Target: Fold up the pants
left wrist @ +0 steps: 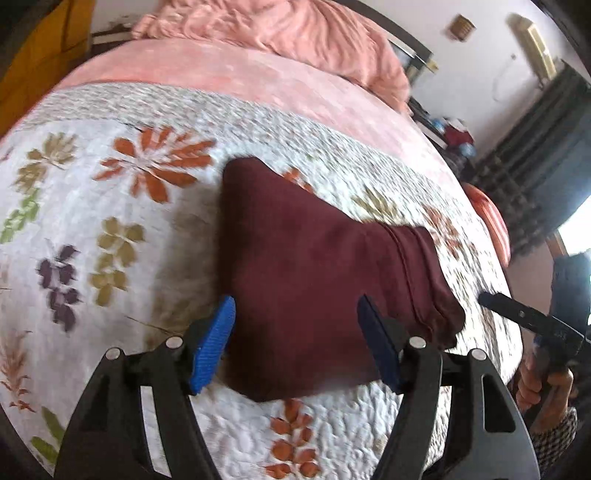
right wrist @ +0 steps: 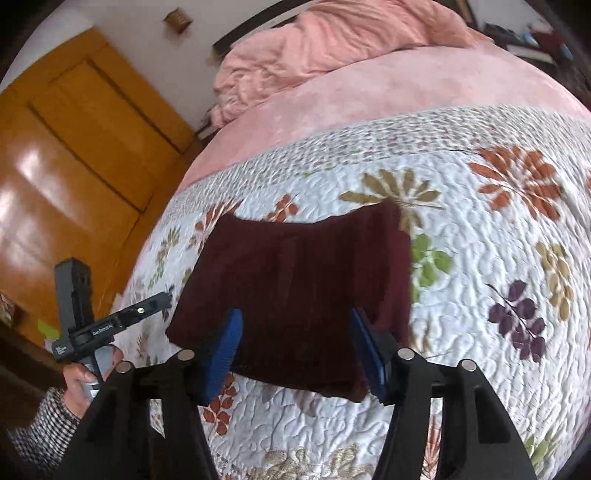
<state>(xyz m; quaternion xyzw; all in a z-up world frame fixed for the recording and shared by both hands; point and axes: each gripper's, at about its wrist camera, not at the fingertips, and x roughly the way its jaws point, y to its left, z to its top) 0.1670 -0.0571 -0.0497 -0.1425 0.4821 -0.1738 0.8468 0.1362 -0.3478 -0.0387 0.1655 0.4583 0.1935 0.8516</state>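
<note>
Both grippers, left gripper [left wrist: 295, 343] and right gripper [right wrist: 295, 350], gaped empty; maroon pants [left wrist: 314, 266] lay folded compact on quilt [left wrist: 110, 221]; little seemed left.

Ahead of the tongs spread a bed [left wrist: 110, 221] under a white quilt [right wrist: 480, 240] stitched with orange, olive and purple flowers. Beyond the quilt lay a pink blanket [left wrist: 258, 77], and furthest from the tongs a rumpled pink duvet [right wrist: 351, 33] was heaped against a dark headboard. A glossy amber wooden door [right wrist: 81, 129] stood off to one side in a pale wall [left wrist: 480, 66]. On the opposite side hung dark curtains [left wrist: 546, 147] beside a bright window [left wrist: 580, 229], with a cluttered shelf [left wrist: 450, 133] close by
</note>
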